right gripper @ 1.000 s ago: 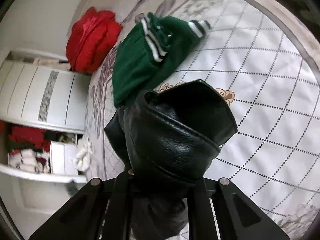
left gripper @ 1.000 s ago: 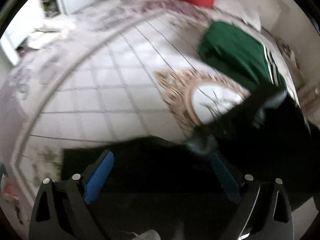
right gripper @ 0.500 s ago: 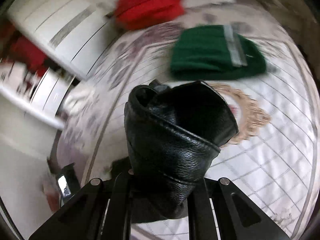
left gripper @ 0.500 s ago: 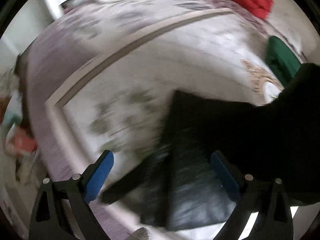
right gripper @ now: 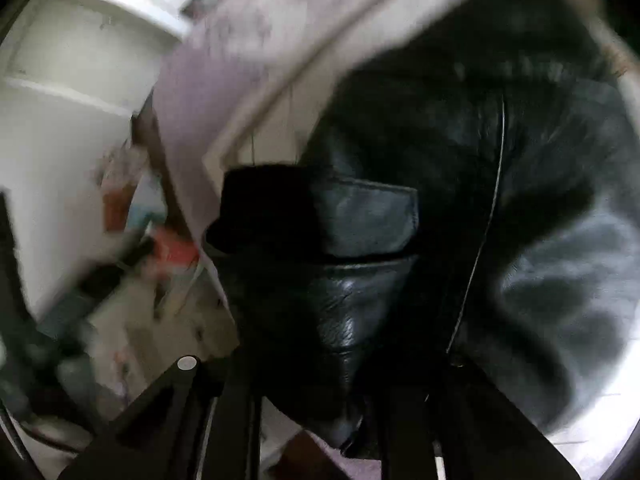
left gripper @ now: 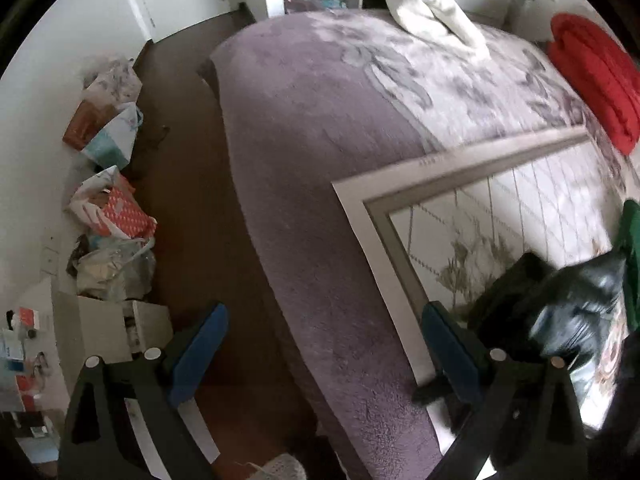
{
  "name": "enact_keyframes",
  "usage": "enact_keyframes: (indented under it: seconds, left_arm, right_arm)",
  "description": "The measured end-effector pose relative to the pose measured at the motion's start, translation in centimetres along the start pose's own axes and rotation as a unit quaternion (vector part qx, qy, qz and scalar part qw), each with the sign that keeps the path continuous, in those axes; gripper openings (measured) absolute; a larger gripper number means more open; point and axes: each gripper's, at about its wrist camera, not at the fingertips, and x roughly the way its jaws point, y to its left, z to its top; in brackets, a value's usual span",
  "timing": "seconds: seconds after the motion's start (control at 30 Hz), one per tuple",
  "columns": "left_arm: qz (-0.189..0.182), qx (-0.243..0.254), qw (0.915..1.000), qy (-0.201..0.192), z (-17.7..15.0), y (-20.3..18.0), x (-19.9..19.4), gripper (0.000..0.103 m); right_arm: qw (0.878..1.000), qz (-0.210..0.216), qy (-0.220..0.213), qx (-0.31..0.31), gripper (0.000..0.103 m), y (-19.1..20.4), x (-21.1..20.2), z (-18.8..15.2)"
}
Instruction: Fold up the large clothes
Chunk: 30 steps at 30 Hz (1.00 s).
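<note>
A black leather jacket (right gripper: 500,184) lies on the bed and fills most of the right wrist view. My right gripper (right gripper: 320,380) is shut on a fold of the jacket's leather, which bulges up between its fingers. In the left wrist view the jacket (left gripper: 572,304) shows at the right edge on the white quilted bedspread (left gripper: 500,216). My left gripper (left gripper: 324,344) is open and empty, with blue pads (left gripper: 448,344), over the bed's purple side, left of the jacket.
A red garment (left gripper: 596,76) and a green garment (left gripper: 632,260) lie on the bed to the right. A white towel (left gripper: 432,12) lies at the far end. Bags and boxes (left gripper: 112,216) crowd the dark floor along the left wall.
My left gripper has swung left, away from the jacket, toward the bed's side and floor. My right gripper has dropped close to the jacket, still shut on it.
</note>
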Motion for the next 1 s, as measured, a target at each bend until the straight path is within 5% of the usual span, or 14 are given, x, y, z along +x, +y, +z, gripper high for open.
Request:
enact_keyframes:
  seconds: [0.1, 0.2, 0.33, 0.47, 0.53, 0.6, 0.77, 0.87, 0.9, 1.0]
  left_arm:
    - [-0.023, -0.005, 0.9997, -0.011, 1.1, -0.8, -1.4, 0.101]
    - [-0.062, -0.007, 0.9980, -0.014, 2.1, -2.9, -2.6, 0.100]
    - [-0.100, 0.022, 0.9947, -0.014, 2.5, -7.0, -3.1, 0.101]
    - [-0.100, 0.059, 0.9932, 0.004, 1.5, -10.4, -1.4, 0.101]
    - [-0.095, 0.077, 0.9924, 0.013, 0.5, -11.9, 0.1, 0.101]
    - [-0.076, 0.092, 0.9925, 0.029, -0.7, -13.0, 2.1, 0.101]
    - [-0.030, 0.111, 0.9908, 0.071, -3.3, -13.3, 7.0, 0.101]
    - [-0.036, 0.095, 0.9907, 0.091, -4.0, -12.2, 8.7, 0.101]
    - [-0.048, 0.081, 0.9908, 0.098, -3.9, -11.7, 8.8, 0.101]
    - [-0.056, 0.071, 0.9911, 0.097, -3.3, -11.2, 7.8, 0.101]
  right_arm:
    - [0.997, 0.075, 0.004, -0.002, 0.035, -1.0, -2.1, -0.7]
    - [0.989, 0.148, 0.019, -0.009, 0.103, -1.7, -4.8, -2.1]
    - [0.986, 0.165, 0.029, 0.024, 0.103, -3.7, -8.5, -3.5]
    - [0.993, 0.069, -0.065, 0.073, 0.095, -8.2, -13.5, -3.4]
    - [0.995, 0.014, -0.069, 0.075, 0.055, -9.7, -13.9, -1.7]
    - [0.996, -0.014, -0.050, 0.079, 0.043, -10.7, -12.4, 0.9]
    - [0.993, -0.115, 0.026, 0.031, 0.045, -11.2, -4.4, 6.1]
    - [0.989, -0.144, 0.041, 0.008, 0.055, -9.8, -3.1, 6.6]
    - [0.989, -0.141, 0.046, 0.004, 0.056, -9.7, -3.3, 6.5]
    - [0.998, -0.039, 0.026, 0.034, 0.068, -10.9, -7.4, 6.7]
